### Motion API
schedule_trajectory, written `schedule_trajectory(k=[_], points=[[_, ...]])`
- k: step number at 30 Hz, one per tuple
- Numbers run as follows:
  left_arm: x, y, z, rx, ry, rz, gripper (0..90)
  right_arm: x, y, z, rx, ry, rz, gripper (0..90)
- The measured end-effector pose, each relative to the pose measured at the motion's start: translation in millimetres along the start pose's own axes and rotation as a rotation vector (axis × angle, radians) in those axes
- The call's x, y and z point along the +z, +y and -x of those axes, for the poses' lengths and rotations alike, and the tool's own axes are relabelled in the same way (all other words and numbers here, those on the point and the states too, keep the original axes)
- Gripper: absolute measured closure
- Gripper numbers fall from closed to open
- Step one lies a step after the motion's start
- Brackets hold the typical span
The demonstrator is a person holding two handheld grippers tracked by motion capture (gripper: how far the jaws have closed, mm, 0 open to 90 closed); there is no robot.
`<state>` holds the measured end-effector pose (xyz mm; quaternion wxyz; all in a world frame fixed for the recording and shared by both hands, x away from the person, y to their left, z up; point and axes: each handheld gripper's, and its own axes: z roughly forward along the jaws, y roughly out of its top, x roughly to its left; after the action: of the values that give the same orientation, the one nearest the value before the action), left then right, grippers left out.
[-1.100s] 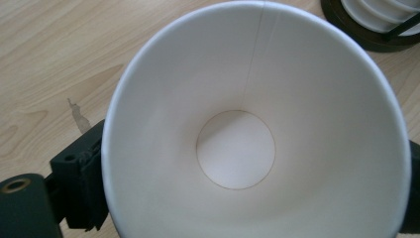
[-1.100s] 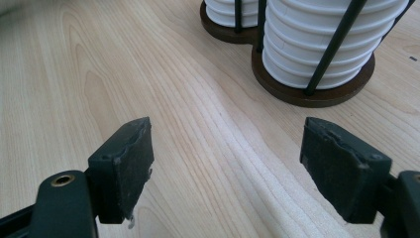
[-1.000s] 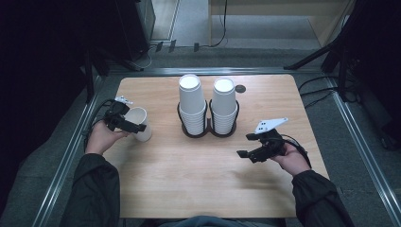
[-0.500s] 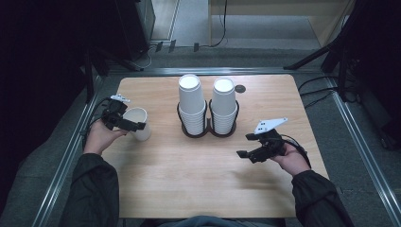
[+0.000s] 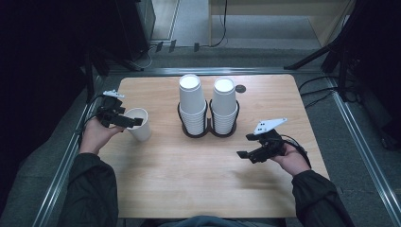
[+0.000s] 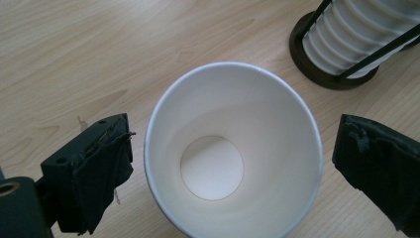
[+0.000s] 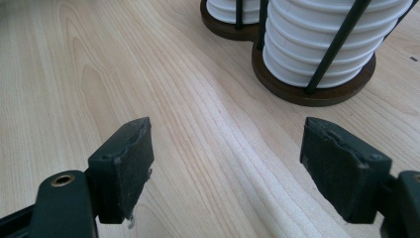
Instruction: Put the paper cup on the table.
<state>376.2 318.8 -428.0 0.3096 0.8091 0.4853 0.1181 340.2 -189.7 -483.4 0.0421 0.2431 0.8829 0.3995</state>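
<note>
1. My left gripper has its jaws spread wide on either side of a single paper cup; neither pad touches it. The cup stands upright on the table at the left, mouth up and empty.
2. My right gripper hangs over bare wood with its jaws open and nothing between them, near the black holder.
3. I judge one cup is out of the holder and set down; the two cup stacks are left.
4. The left gripper view shows the gaps at the rim; the high view hides them, yet shows both stacks whole.
</note>
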Motion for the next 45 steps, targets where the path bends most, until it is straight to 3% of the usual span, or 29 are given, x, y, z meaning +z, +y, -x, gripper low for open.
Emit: schedule_trajectory(k=[4,11,15,20,24,35,38,40,45], points=[[-10.5,3.2,1.8,-0.019,-0.014,0.010,2.7,-0.1,-0.2,0.0,-0.001,0.000,-0.001,20.9],[-27.5,9.1,11.3,0.001,-0.017,0.036,4.9,0.3,0.6,-0.2,-0.005,0.001,0.000,20.9],[-35.2,12.8,18.6,-0.003,-0.041,0.059,5.2,1.5,1.5,-0.4,-0.006,0.007,-0.002,20.9],[-39.1,17.8,30.9,0.024,-0.072,0.078,5.2,3.3,3.0,0.1,-0.010,0.012,-0.002,20.9],[-39.5,20.4,40.4,0.061,-0.072,0.065,5.3,3.7,4.3,0.2,-0.013,0.014,-0.001,20.9],[-30.6,25.7,59.7,0.118,-0.083,0.089,6.9,3.3,4.9,-0.1,-0.015,0.015,-0.001,20.9],[-22.7,24.3,64.8,0.120,-0.114,0.078,6.9,3.9,6.3,-1.0,-0.016,0.016,0.002,20.8],[-16.7,23.1,69.5,0.137,-0.111,0.059,6.9,4.7,7.5,-1.8,-0.020,0.018,0.004,20.8],[-5.2,19.9,80.8,0.158,-0.148,0.074,6.8,8.1,9.7,-3.3,-0.030,0.027,-0.006,20.9]])
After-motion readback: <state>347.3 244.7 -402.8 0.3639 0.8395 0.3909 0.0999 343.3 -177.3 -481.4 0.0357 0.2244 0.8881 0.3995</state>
